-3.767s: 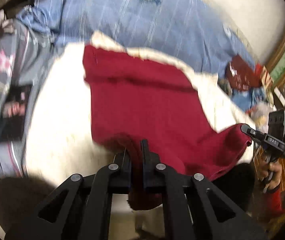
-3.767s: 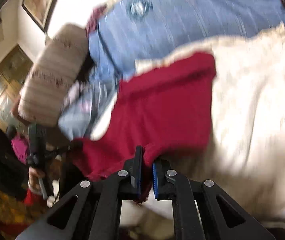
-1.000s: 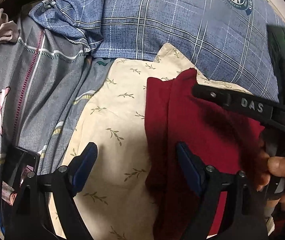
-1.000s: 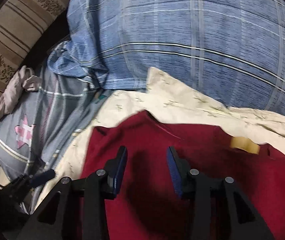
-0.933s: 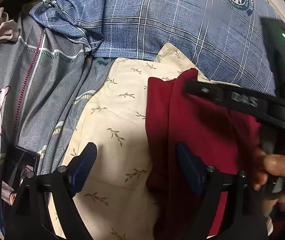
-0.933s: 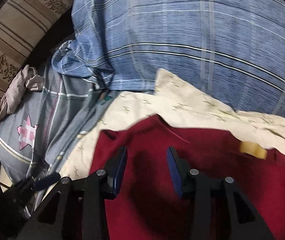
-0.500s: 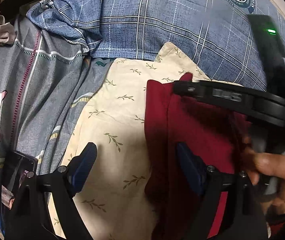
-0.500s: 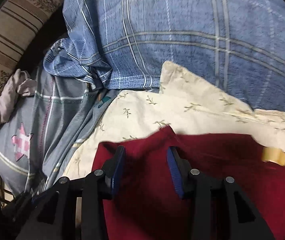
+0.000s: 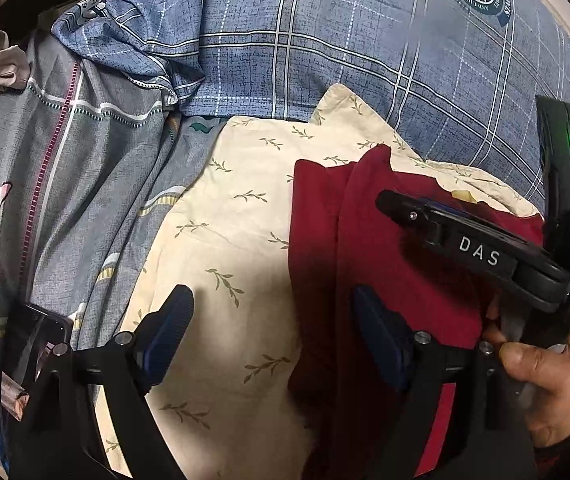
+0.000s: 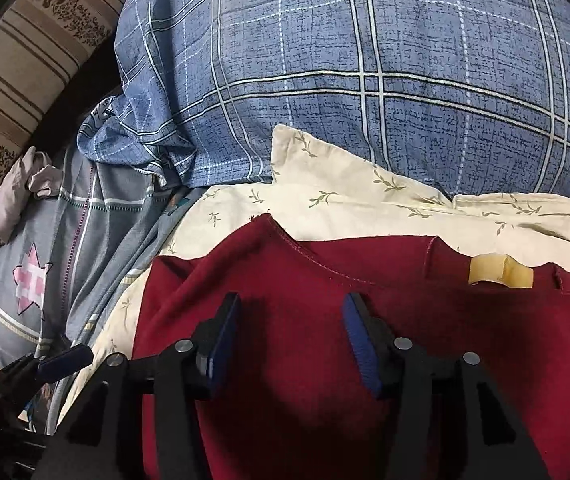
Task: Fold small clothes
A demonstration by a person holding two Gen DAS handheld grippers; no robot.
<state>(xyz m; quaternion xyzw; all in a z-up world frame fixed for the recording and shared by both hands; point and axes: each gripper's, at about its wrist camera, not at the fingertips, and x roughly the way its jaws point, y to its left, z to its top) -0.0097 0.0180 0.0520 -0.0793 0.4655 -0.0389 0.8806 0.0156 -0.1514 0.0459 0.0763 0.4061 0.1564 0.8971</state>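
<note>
A dark red garment [image 9: 369,240] lies folded on a cream leaf-print cloth [image 9: 245,208]; it also shows in the right wrist view [image 10: 325,280], with a yellow tag [image 10: 499,272] near its far edge. My left gripper [image 9: 273,320] is open and empty, straddling the garment's left edge just above it. My right gripper [image 10: 291,320] is open and empty over the red garment; it appears in the left wrist view [image 9: 465,236] at the right, held by a hand.
A blue plaid pillow [image 10: 365,60] lies beyond the cloth. A grey quilt with a pink star [image 9: 25,200] lies to the left, with a dark phone-like object [image 9: 41,332] on it. A striped headboard [image 10: 13,60] stands at far left.
Both grippers let go of the red garment after carrying it over into a fold, and now hover open. The right gripper shifted slightly over the garment in the last second.
</note>
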